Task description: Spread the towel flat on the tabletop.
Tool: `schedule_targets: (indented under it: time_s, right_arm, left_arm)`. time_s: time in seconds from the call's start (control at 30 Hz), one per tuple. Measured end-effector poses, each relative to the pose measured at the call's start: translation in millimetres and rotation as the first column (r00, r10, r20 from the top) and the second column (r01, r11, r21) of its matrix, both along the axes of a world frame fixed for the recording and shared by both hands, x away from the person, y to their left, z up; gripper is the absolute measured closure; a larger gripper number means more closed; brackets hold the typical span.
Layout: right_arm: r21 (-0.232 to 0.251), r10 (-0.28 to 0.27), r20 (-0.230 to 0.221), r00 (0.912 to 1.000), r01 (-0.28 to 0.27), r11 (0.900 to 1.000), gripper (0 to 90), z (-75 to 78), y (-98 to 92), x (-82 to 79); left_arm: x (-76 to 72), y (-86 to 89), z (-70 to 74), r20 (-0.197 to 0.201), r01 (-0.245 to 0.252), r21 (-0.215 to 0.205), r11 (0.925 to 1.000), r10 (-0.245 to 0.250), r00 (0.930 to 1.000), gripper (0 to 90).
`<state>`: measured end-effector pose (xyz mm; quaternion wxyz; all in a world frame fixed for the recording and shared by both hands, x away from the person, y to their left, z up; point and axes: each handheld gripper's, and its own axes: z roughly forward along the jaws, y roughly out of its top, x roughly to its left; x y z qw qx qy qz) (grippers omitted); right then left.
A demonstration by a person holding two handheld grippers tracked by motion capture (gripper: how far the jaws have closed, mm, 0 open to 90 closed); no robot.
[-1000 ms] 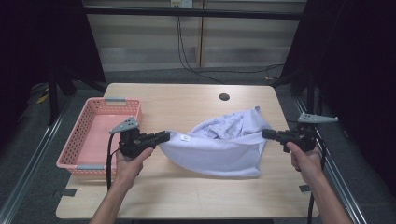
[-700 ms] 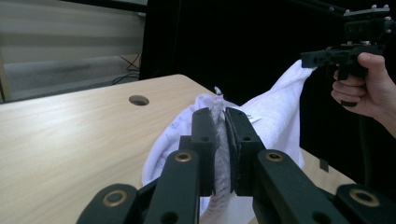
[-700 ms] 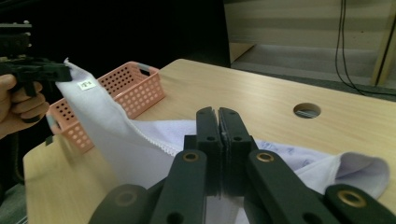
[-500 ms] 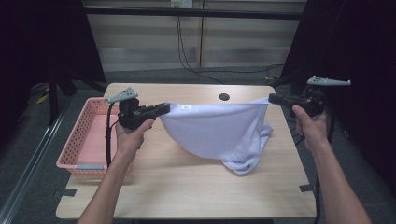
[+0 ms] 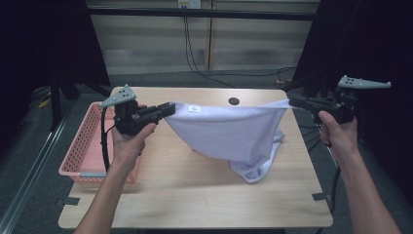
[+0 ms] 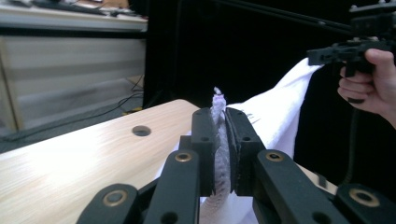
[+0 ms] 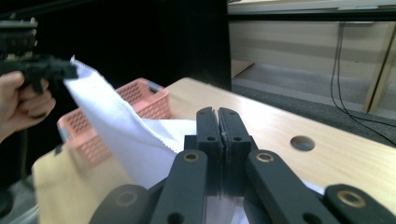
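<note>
1. A white cloth [image 5: 229,131] hangs stretched above the middle of the bench [image 5: 195,195], its top edge pulled nearly straight and its lower folds sagging to a heap that touches the bench top below the cloth's right half.
2. The left tool [image 5: 168,109] is clamped tight on the cloth's left corner; in the left gripper view a ridge of fabric [image 6: 220,140] stands pinched between the two black jaws, which meet on it with no gap.
3. The right tool [image 5: 293,101] grips the opposite corner, just past the bench's right edge; in the right gripper view its jaws press together [image 7: 217,140] on a thin edge of cloth.
4. Judged from the pull between the two hands, the corners are held apart and high so the cloth can open out flat, likely ahead of folding or laying it down.
5. A small label [image 5: 194,109] sits on the cloth near the left corner; its print is too small to read.
6. A pink basket [image 5: 80,146] rests left of the cloth, on the bench's left edge, partly behind the left forearm; its contents cannot be made out.
7. A round hole [image 5: 234,101] in the bench shows just beyond the cloth's top edge.
8. The cloth's far side and the bench beneath it are hidden.
</note>
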<state>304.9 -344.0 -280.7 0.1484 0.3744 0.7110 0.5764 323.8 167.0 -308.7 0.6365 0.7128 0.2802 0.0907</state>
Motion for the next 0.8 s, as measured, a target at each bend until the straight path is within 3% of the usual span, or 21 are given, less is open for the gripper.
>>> schedule_targets:
  time_s: [0.1, 0.2, 0.27, 0.37, 0.43, 0.5, 0.53, 0.6, 0.63, 0.67, 0.7, 0.73, 0.77, 0.8]
  right_arm:
    - [-0.011, 0.026, 0.009, 0.9996, -0.026, 1.0, 88.1, -0.2, 0.3, -28.3]
    - [-0.017, 0.046, 0.009, 0.9989, -0.046, 0.999, 88.0, -8.0, -0.7, -59.5]
    - [-0.023, 0.065, -0.01, 0.9978, -0.065, 0.998, 88.0, -21.0, 0.6, -79.1]
    - [-0.052, 0.076, -0.078, 0.994, -0.081, 0.995, 88.0, -49.7, 7.7, -107.6]
    - [-0.051, 0.083, -0.109, 0.9905, -0.09, 0.995, 87.9, -69.3, 10.7, -125.4]
    - [-0.015, 0.085, -0.134, 0.9873, -0.088, 0.996, 87.9, -89.5, 10.0, -142.1]
    - [-0.019, 0.086, -0.159, 0.9836, -0.09, 0.996, 87.9, -99.3, 10.3, -149.8]
    - [-0.042, 0.093, -0.212, 0.973, -0.104, 0.994, 87.7, -115.8, 12.0, -163.6]
    - [-0.066, 0.102, -0.24, 0.9655, -0.12, 0.991, 87.4, -121.5, 13.7, -169.7]
    - [-0.079, 0.114, -0.267, 0.957, -0.139, 0.987, 85.6, -125.8, 15.9, -178.1]
    - [-0.088, 0.122, -0.294, 0.948, -0.154, 0.984, 80.4, -127.5, 17.3, -181.9]
    - [-0.128, 0.094, -0.311, 0.9459, -0.139, 0.982, 70.6, -128.6, 19.8, -186.7]
    - [-0.162, 0.063, -0.307, 0.9495, -0.117, 0.98, 65.3, -129.0, 21.2, -189.7]
    - [-0.164, 0.059, -0.304, 0.9508, -0.114, 0.98, 64.1, -128.6, 20.7, -190.4]
  left_arm:
    - [-22.0, 4.3, -5.0, 0.01, 0.036, -0.01, 0.9993, -0.036, 0.9993, 82.9]
    - [-47.8, 9.3, -21.0, 0.01, 0.065, -0.009, 0.9979, -0.065, 0.9979, 82.9]
    - [-65.2, 12.9, -39.2, -0.003, 0.058, -0.008, 0.9983, -0.058, 0.9983, 82.9]
    - [-86.6, 18.6, -69.0, -0.061, 0.092, 0.015, 0.9957, -0.09, 0.994, 82.6]
    - [-98.1, 22.1, -88.3, -0.117, 0.154, -0.015, 0.988, -0.154, 0.9811, 82.2]
    - [-110.3, 23.8, -105.2, -0.161, 0.163, -0.002, 0.9866, -0.161, 0.9738, 82.2]
    - [-115.3, 24.2, -112.7, -0.185, 0.19, 0.01, 0.9818, -0.184, 0.9653, 82.2]
    - [-127.4, 25.4, -122.3, -0.196, 0.211, 0.083, 0.974, -0.191, 0.9616, 82.1]
    - [-134.2, 27.6, -126.3, -0.203, 0.239, 0.091, 0.9668, -0.217, 0.955, 81.6]
    - [-138.9, 28.8, -128.7, -0.197, 0.236, 0.086, 0.9679, -0.216, 0.9564, 81.0]
    - [-144.2, 30.4, -132.2, -0.2, 0.255, 0.08, 0.9636, -0.235, 0.9512, 78.4]
    - [-148.4, 32.0, -135.4, -0.193, 0.267, 0.086, 0.9598, -0.247, 0.9495, 74.3]
    - [-149.9, 33.5, -137.5, -0.202, 0.258, 0.1, 0.9609, -0.234, 0.9509, 70.3]
    - [-148.4, 35.4, -139.0, -0.219, 0.258, 0.088, 0.9621, -0.234, 0.9471, 64.0]
